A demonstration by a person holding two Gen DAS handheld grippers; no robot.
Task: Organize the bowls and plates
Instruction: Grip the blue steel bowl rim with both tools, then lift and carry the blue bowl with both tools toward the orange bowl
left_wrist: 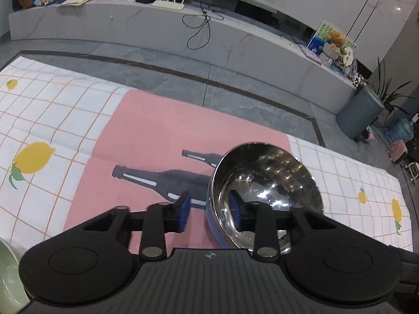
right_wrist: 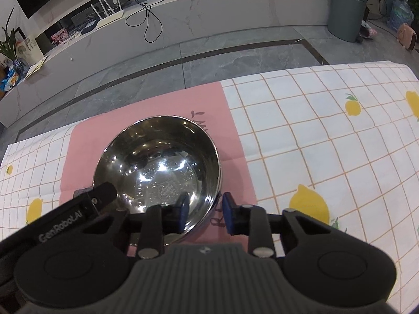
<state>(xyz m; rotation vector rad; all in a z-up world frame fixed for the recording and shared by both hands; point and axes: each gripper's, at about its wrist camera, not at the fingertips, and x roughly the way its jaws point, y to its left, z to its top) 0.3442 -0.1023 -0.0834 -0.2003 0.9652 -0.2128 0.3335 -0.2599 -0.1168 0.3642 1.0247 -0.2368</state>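
Note:
A shiny steel bowl (left_wrist: 264, 178) (right_wrist: 157, 162) with a blue outer wall stands on a pink mat (left_wrist: 157, 130) (right_wrist: 86, 151) printed with dark bottles. My left gripper (left_wrist: 209, 210) straddles the bowl's left rim. One blue pad is inside, and the other is outside with a visible gap to the wall. My right gripper (right_wrist: 205, 210) straddles the near right rim. Its inner pad hangs inside the bowl and its outer pad sits close beside the wall. In the right wrist view, part of the left gripper's black body (right_wrist: 78, 209) reaches to the bowl's left rim.
A white checked tablecloth (left_wrist: 52, 110) (right_wrist: 314, 130) with lemons lies under the mat. The edge of a pale green dish (left_wrist: 6, 274) shows at the bottom left. Beyond the table's far edge are grey floor, a low marble bench and a grey bin (left_wrist: 358, 115) (right_wrist: 345, 7).

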